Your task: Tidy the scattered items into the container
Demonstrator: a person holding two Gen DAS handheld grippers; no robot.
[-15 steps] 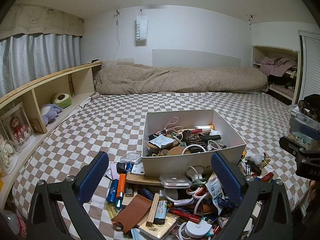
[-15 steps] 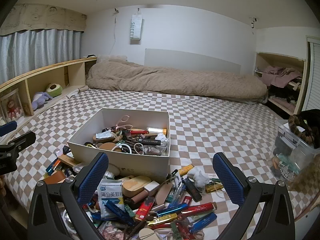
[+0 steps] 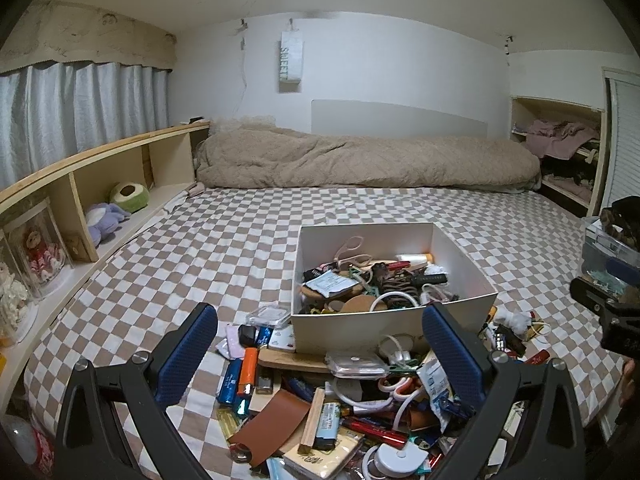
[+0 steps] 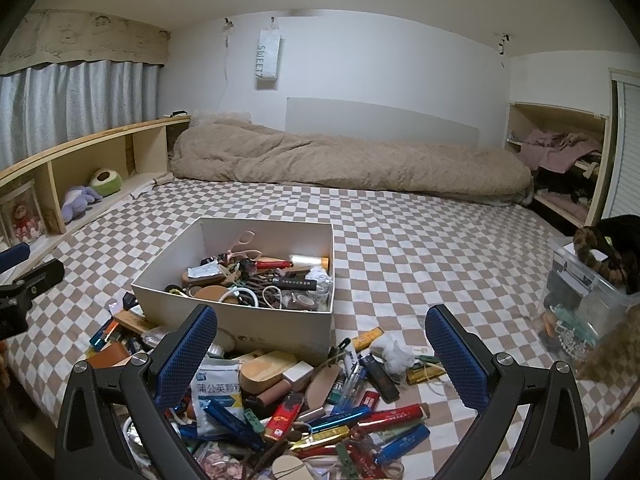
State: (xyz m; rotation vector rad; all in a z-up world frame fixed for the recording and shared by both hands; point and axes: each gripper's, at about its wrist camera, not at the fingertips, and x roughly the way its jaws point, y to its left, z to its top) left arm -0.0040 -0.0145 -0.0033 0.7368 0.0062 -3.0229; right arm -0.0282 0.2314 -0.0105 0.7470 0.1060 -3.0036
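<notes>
1. The left gripper [image 3: 320,344] and the right gripper [image 4: 322,346] both hang with blue-padded jaws spread wide and nothing between them.
2. Directly beneath both lies the heaped pile of pens, lighters and packets [image 4: 320,408]; closing on such a tangle risks pinching several pieces or dragging neighbours off the checkered bedspread [image 4: 420,240].
3. Just beyond stands the white rectangular cardboard box [image 4: 276,330], already well filled; a careless drop could bounce out.
</notes>
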